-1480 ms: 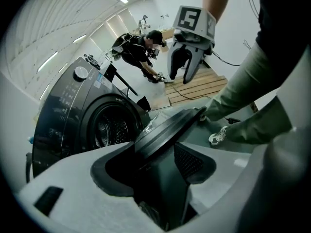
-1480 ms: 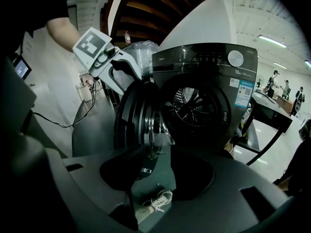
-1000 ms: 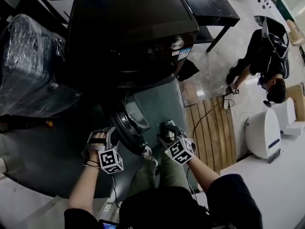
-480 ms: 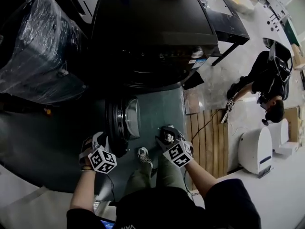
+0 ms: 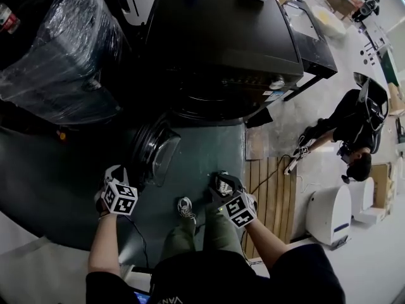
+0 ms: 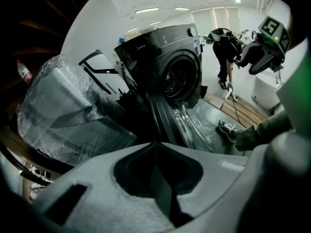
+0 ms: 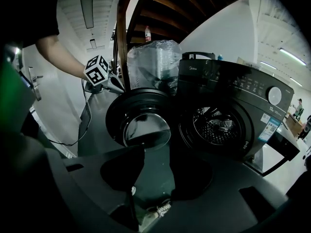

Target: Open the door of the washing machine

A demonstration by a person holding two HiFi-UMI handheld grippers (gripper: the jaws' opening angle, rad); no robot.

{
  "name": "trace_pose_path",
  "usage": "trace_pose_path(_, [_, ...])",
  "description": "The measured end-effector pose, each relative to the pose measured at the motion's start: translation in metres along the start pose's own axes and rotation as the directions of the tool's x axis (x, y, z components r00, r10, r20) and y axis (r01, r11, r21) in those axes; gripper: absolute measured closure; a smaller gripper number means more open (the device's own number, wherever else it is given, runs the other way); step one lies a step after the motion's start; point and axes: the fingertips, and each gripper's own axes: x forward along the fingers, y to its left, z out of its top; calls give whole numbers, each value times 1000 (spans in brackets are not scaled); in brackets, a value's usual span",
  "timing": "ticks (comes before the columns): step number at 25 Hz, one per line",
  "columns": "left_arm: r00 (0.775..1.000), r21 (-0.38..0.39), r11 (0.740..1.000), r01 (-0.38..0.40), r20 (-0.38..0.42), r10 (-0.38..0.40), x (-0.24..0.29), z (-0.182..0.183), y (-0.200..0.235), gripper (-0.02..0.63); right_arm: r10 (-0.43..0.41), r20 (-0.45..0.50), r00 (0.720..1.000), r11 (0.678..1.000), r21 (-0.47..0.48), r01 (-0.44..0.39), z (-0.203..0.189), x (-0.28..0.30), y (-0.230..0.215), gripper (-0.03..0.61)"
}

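My left claw [image 5: 121,175] is pinched shut on nothing, 7 o'clock of the open door [image 5: 154,149]. Right claw [image 5: 222,183] is held low, spread wide.

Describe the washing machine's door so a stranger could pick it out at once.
Find the big dark washing machine in the middle of the room. Its door stands swung open at the front, to the left of the drum as you face the machine. It is the only round disc there: a thick black ring around a bulging glass bowl, whereas the drum is a hollow of perforated metal.
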Motion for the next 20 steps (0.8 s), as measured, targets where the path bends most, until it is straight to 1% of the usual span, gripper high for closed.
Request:
trace_pose_path(5, [998, -120, 991, -58, -11, 57, 9, -12, 35, 596, 7, -6, 1000, 1000, 19, -7, 5, 9, 8, 414])
trace_pose_path(9, [998, -148, 988, -53, -34, 49, 20, -22, 46, 595, 22, -11, 1000, 1000, 22, -21, 11, 16, 15, 423])
trace_pose_path(12, [998, -201, 978, -56, -42, 49, 25, -28, 55, 595, 29, -12, 1000, 1000, 8, -29, 18, 21, 18, 438])
trace_pose_path(15, [997, -245, 967, -71, -16, 69, 24, -25, 65, 595, 32, -5, 999, 999, -4, -32, 26, 26, 18, 447])
trace_pose_path(20, [995, -273, 958, -88, 25, 99, 19, -17, 74, 595, 36, 3, 999, 999, -7, -36, 34, 30, 19, 454])
